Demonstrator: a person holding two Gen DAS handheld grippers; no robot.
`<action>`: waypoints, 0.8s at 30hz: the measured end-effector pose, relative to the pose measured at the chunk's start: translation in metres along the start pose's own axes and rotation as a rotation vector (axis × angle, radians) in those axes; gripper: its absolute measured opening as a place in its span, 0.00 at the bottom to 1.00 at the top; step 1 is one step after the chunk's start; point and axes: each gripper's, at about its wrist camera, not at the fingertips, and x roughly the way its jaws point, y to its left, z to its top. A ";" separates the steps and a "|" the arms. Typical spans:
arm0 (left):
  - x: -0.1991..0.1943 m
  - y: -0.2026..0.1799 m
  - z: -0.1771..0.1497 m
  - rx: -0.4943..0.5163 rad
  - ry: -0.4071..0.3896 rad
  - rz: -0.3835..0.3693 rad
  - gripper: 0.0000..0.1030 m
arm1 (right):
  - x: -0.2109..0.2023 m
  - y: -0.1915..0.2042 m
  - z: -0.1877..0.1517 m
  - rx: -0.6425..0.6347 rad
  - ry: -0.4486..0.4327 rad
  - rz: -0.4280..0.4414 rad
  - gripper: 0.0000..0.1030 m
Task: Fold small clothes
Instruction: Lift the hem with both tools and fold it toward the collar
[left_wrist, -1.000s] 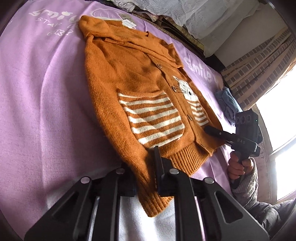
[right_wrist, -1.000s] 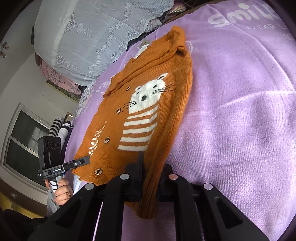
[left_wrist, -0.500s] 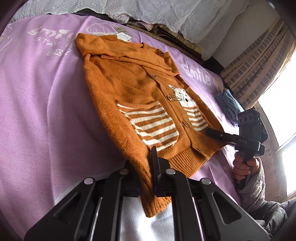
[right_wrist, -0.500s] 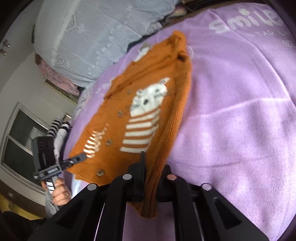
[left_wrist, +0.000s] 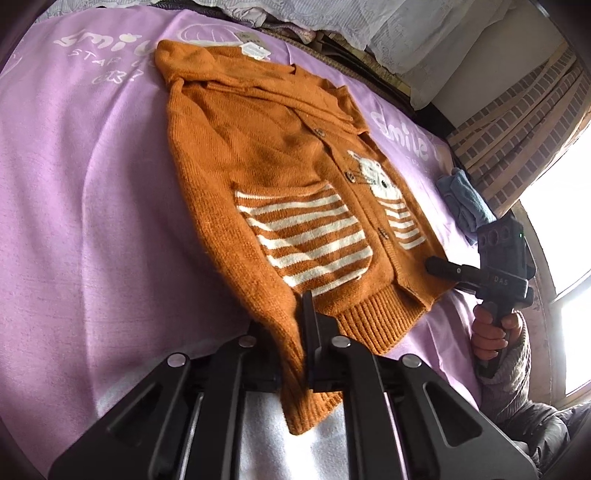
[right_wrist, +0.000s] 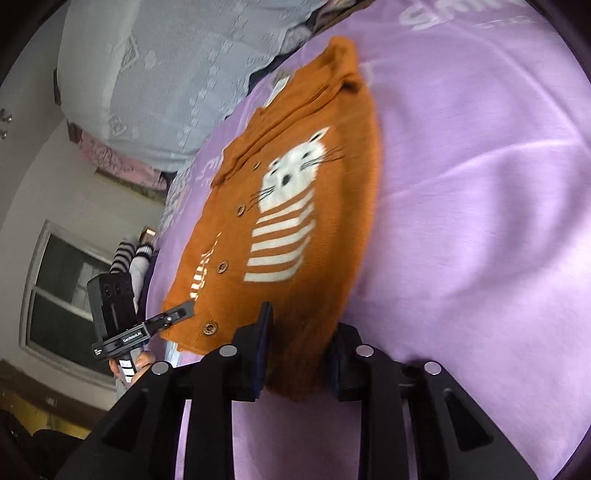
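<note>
An orange knitted cardigan (left_wrist: 280, 173) with white stripes and a cat face lies flat on the purple blanket (left_wrist: 74, 206), buttons up, both sleeves folded in along its sides. My left gripper (left_wrist: 291, 332) is shut on the cuff of one sleeve at the hem corner. In the right wrist view the cardigan (right_wrist: 295, 206) fills the middle, and my right gripper (right_wrist: 299, 354) stands open with the other sleeve's cuff lying between its fingers. Each gripper shows in the other's view, the right one (left_wrist: 439, 266) and the left one (right_wrist: 181, 315), at opposite hem corners.
A folded blue cloth (left_wrist: 465, 199) lies on the blanket beyond the cardigan's far side. Lace-covered bedding (right_wrist: 155, 74) is piled along the head of the bed. A window (right_wrist: 62, 295) and patterned curtains (left_wrist: 524, 122) border the bed.
My right gripper has opened and let go of the sleeve cuff it held. My left gripper stays shut on its cuff, and the cardigan has settled flatter on the blanket.
</note>
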 end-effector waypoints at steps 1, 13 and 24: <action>0.000 0.000 0.000 0.002 -0.001 0.002 0.07 | 0.008 0.001 0.003 0.007 0.012 0.005 0.10; -0.025 -0.022 0.023 0.084 -0.110 0.056 0.04 | -0.013 0.035 0.015 -0.088 -0.112 0.016 0.08; -0.030 -0.027 0.052 0.093 -0.147 0.117 0.04 | -0.006 0.057 0.055 -0.102 -0.138 0.018 0.08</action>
